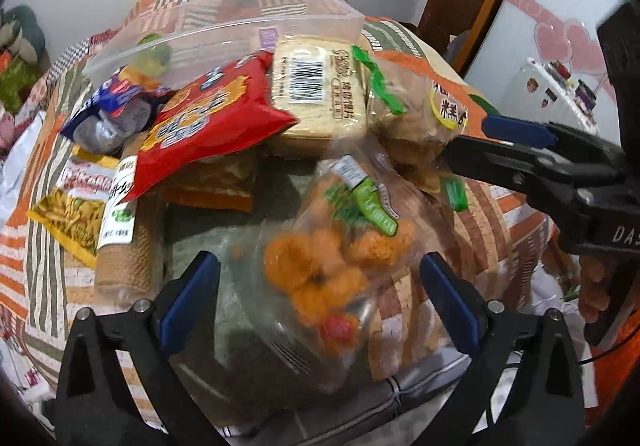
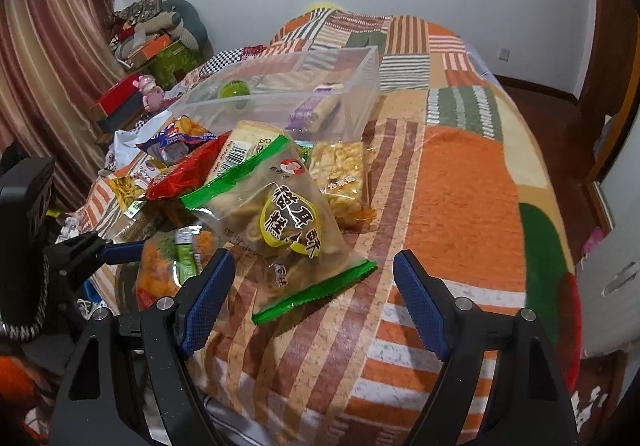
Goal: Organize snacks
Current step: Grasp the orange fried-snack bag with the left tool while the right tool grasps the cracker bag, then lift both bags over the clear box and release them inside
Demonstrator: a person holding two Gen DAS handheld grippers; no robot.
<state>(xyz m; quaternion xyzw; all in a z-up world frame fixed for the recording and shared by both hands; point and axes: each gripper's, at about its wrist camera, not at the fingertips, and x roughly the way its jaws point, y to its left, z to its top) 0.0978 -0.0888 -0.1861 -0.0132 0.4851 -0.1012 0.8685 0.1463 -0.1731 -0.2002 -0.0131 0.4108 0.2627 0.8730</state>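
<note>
Crinkly film bag of orange puffs (image 1: 332, 246) lies between my left gripper (image 1: 320, 286) fingers, spread wide, empty. Light, crushable; I'd pinch sealed edge. Right gripper (image 2: 310, 298) gapes too, over green-edged bag (image 2: 280, 222).

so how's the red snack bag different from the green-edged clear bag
The red snack bag is opaque foil, hiding its contents; the green-edged clear bag shows pale biscuits inside. The red one lies propped in the pile's middle; the green-edged one lies at the pile's near edge, partly on the bedspread. Both are sealed and ungripped.

Striped patchwork quilt (image 2: 460, 174), maroon curtain (image 2: 52, 58).
</note>
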